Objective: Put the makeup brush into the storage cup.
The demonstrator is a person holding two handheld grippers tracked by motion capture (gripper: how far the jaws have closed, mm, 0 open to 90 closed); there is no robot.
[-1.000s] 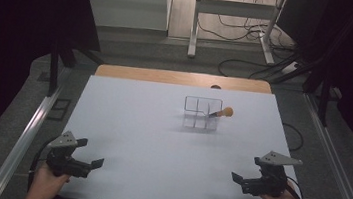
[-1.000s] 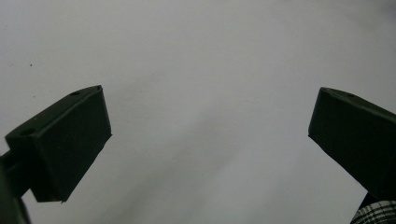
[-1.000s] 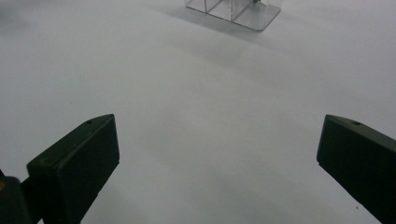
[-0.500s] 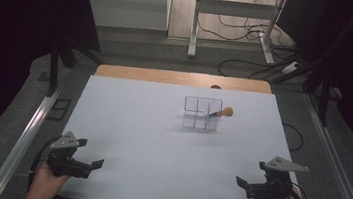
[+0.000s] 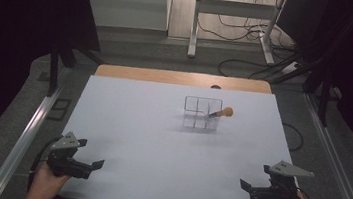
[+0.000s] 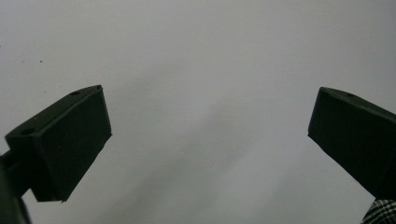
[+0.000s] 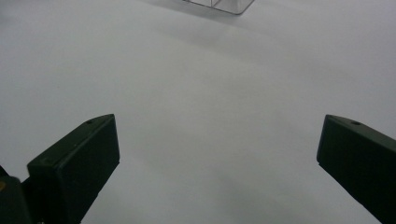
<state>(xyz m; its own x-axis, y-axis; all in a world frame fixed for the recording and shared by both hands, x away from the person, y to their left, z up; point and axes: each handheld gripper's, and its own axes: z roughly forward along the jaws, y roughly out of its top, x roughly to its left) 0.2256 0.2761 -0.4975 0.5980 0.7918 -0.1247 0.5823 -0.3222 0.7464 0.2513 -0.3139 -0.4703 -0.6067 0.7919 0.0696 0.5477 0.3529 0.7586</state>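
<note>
- A clear, square plastic organiser divided into compartments stands right of centre in the upper half of the high view, on the white tabletop.
- A small brush-like implement with a round orange knob at its end leans in the organiser's right-hand compartment, its knob sticking out past the right wall; which of the right-side cells holds its tip cannot be told.
- The left tool sits at the lower left of the high view, held in a hand, its jaws spread wide with nothing between them; the left gripper view confirms bare tabletop between the two black jaws.
- The right tool sits at the lower right, likewise spread and holding nothing; the right gripper view catches a corner of the organiser at its top edge.
- Both tools lie well apart from the organiser, near the tabletop's front edge.
- Judging from this, either the implement is already stowed and the work is finished, or no handling has begun; nothing is in hand.
</note>
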